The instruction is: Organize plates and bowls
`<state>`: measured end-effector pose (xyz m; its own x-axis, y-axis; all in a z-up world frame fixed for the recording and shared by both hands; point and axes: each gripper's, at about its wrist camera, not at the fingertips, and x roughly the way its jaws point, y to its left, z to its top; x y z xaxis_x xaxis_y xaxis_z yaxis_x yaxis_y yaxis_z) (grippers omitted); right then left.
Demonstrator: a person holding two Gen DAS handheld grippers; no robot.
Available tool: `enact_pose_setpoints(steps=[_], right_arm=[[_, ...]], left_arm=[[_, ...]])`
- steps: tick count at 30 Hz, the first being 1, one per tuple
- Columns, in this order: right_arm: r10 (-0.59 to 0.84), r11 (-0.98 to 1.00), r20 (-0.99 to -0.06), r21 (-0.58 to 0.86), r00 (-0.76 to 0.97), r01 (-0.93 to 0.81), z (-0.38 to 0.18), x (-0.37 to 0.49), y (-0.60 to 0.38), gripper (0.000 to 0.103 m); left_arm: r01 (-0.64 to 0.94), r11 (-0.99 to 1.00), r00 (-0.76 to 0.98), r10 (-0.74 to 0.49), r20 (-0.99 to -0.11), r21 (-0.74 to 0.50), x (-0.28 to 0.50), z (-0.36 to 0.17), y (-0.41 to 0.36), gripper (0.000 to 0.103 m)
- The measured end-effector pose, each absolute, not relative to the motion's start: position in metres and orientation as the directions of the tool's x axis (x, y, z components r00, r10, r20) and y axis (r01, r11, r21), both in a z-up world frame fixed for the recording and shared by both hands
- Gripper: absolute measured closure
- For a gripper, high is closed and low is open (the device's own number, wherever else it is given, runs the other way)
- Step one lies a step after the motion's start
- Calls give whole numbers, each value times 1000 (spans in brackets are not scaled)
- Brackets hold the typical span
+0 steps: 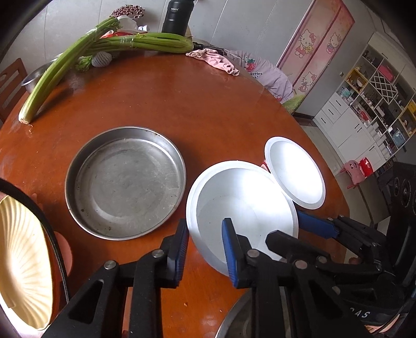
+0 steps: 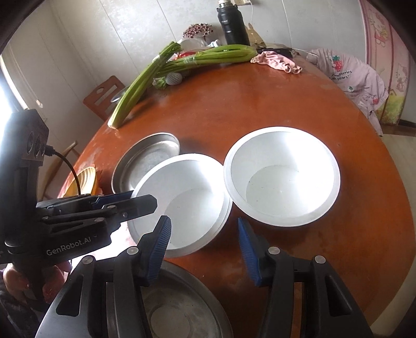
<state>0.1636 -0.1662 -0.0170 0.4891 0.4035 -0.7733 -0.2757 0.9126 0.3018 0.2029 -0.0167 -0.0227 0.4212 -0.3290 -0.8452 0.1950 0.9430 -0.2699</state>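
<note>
Two white bowls sit on the round brown table [image 1: 208, 109]. The nearer bowl [image 1: 241, 208] [image 2: 182, 197] looks like a nested stack. My left gripper [image 1: 205, 249] straddles its near rim, one finger inside and one outside, with a gap showing. The second white bowl [image 1: 296, 171] [image 2: 282, 174] stands just right of it. A steel pan [image 1: 124, 182] [image 2: 148, 163] sits to the left. My right gripper [image 2: 204, 247] is open and empty, hovering near both bowls over another steel pan [image 2: 187, 312]. It shows in the left wrist view [image 1: 319, 228].
A yellow ribbed dish [image 1: 23, 262] [image 2: 83, 182] sits at the table's left edge. Celery bundles [image 1: 117, 44], a black flask [image 1: 176, 18], a pink cloth [image 1: 215, 61] and a small steel bowl [image 1: 33, 75] lie at the far side. A chair with clothing [image 2: 356, 75] stands behind.
</note>
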Motion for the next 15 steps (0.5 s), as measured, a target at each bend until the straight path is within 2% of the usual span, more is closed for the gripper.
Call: enact_pose_setpoints(steps=[15], right_arm=[[423,901,-763,295,489,-319,-11,169,-155,51]], left_arm=[[201,948,452,-315,-834,-249,203,-12,-15,79]])
